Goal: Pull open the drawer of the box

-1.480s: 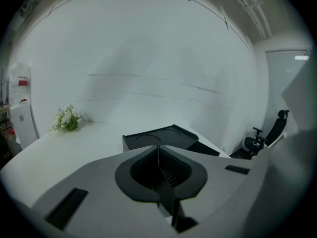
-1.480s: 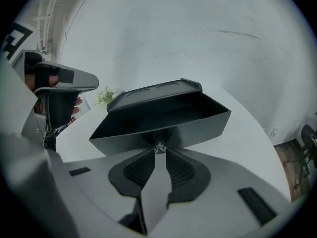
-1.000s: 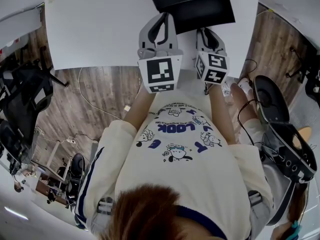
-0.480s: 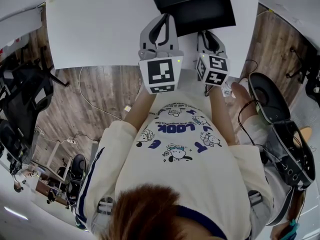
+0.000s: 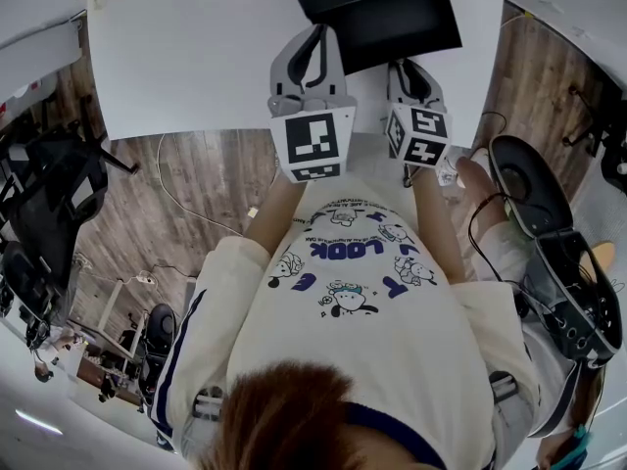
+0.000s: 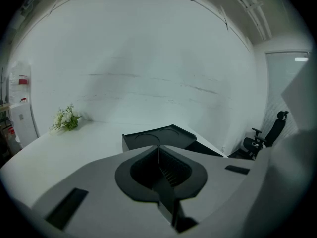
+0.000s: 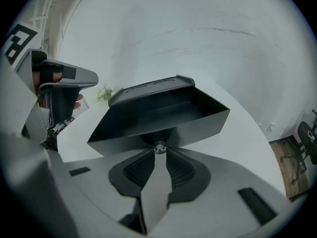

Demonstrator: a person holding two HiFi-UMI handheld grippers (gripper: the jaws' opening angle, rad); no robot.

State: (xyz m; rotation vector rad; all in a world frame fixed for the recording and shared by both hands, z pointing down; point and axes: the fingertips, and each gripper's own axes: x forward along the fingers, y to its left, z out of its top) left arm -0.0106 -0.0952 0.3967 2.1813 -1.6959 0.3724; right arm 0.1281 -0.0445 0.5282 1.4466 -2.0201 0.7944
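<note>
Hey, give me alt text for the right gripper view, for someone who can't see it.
The right tool is closed on the small knob of a black drawer, which is pulled out of its box so its empty inside shows. The box sits on a white table, with a small plant beyond it.

Head view bright, even overhead light; white table (image 5: 186, 57) nearly blown out, no hard shadows, black box (image 5: 377, 8) a flat dark mass. Heavy fisheye bend at edges, floor planks curve; hair (image 5: 284, 419) at bottom edge soft. Both gripper views dimmer, cool grey cast, black vignette in corners, wall bowed. Close grey bodies of left gripper (image 6: 158, 150) and right gripper (image 7: 159, 153) blurred; drawer knob (image 7: 159, 147) at the right tips fairly sharp
</note>
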